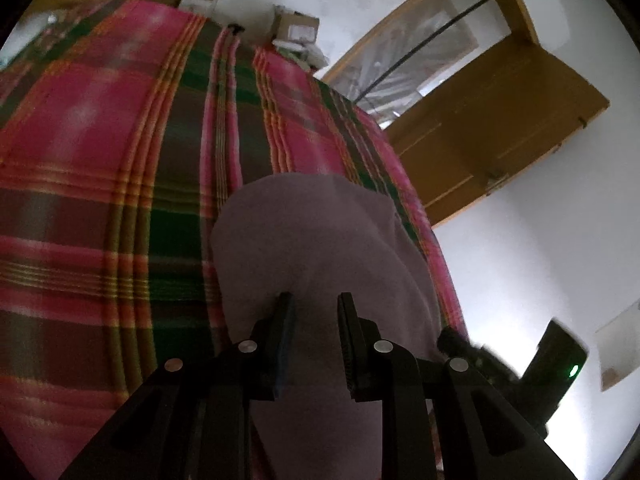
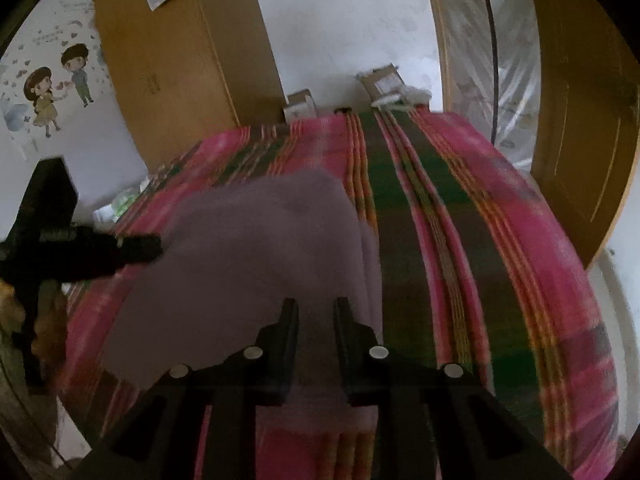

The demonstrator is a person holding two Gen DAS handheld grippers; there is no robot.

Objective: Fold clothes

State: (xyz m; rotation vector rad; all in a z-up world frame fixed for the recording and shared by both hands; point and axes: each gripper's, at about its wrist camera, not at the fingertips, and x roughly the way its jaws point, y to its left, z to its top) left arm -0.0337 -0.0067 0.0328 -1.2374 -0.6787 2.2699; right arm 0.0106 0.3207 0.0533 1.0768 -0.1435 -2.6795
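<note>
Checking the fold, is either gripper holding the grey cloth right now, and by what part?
Nothing looks held. Both the left gripper and the right gripper have their jaws apart over the grey cloth lying on the plaid blanket.

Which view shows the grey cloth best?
The right wrist view: the grey cloth spreads across the plaid blanket with its far and side edges visible. The left wrist view shows only a narrower bulged part of it, cut off by the frame's bottom.

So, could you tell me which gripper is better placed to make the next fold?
Probably the left: its open fingers straddle the grey garment centrally. The right, also open, sits at the garment's edge beside the plaid blanket.
</note>
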